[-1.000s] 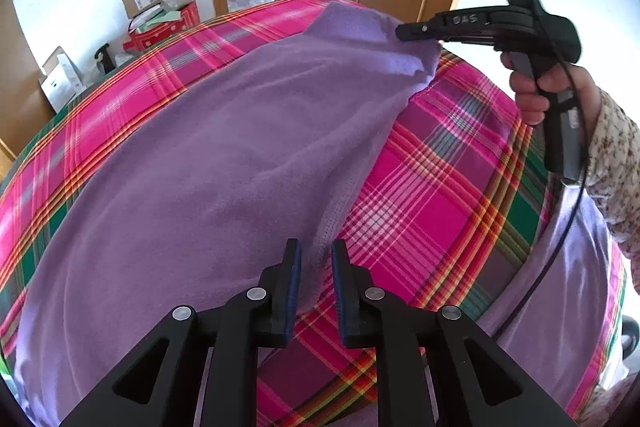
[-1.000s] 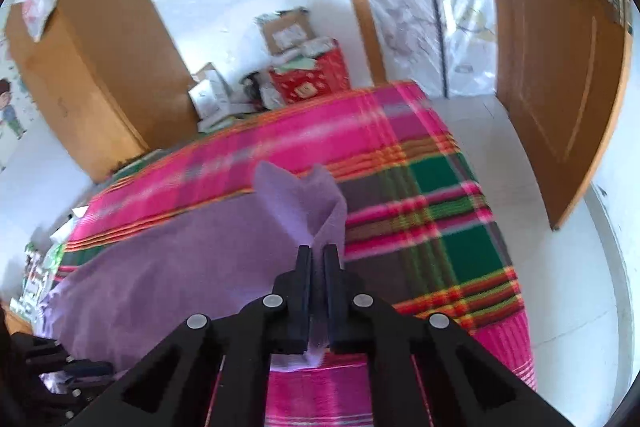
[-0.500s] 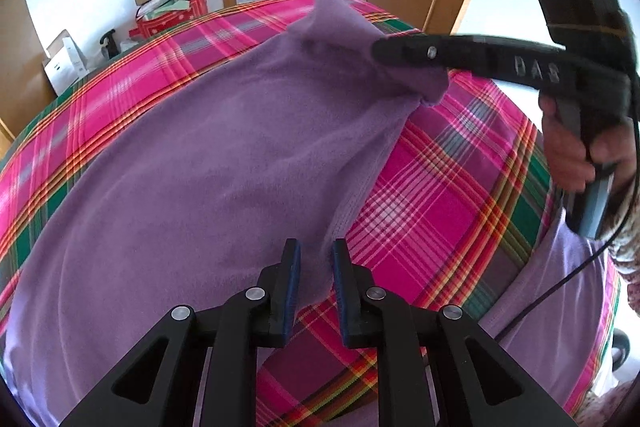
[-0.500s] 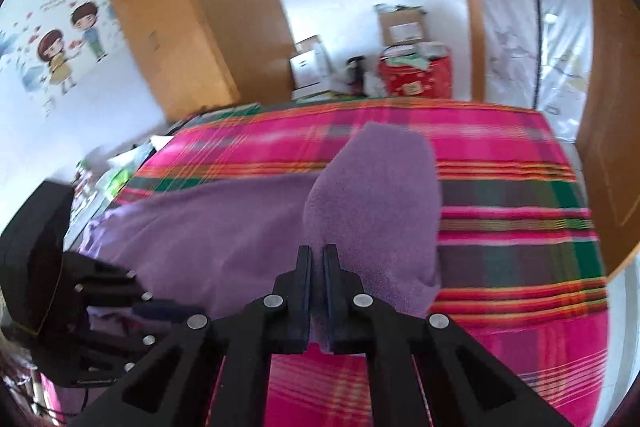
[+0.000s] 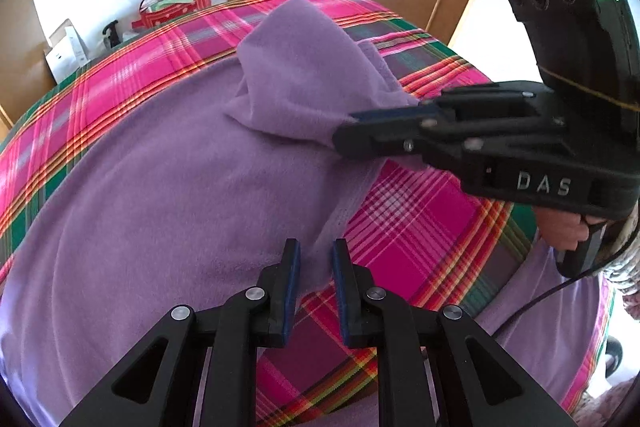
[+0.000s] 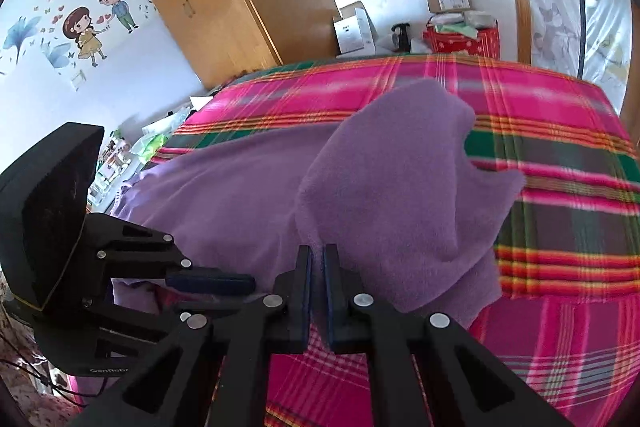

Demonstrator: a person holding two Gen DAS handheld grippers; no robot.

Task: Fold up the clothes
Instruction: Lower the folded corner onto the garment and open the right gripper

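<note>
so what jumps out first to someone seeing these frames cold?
The purple garment spread across the middle of the bright pink plaid bedspread. Next, the right gripper, shut on a corner of it and lifting that corner into a raised flap over the rest. The left gripper sits low at the near hem, jaws apart with fabric between them.

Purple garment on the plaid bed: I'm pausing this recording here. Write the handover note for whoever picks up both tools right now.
Right tool: shut on a corner of the purple garment, lifted and doubled over the spread part.
Left tool: fingers apart around the garment's near edge, no clamp visible.
The garment lies spread across the plaid blanket.
Done: first fold begun.
Left: lay the lifted corner down, smooth it, make the remaining folds.
</note>
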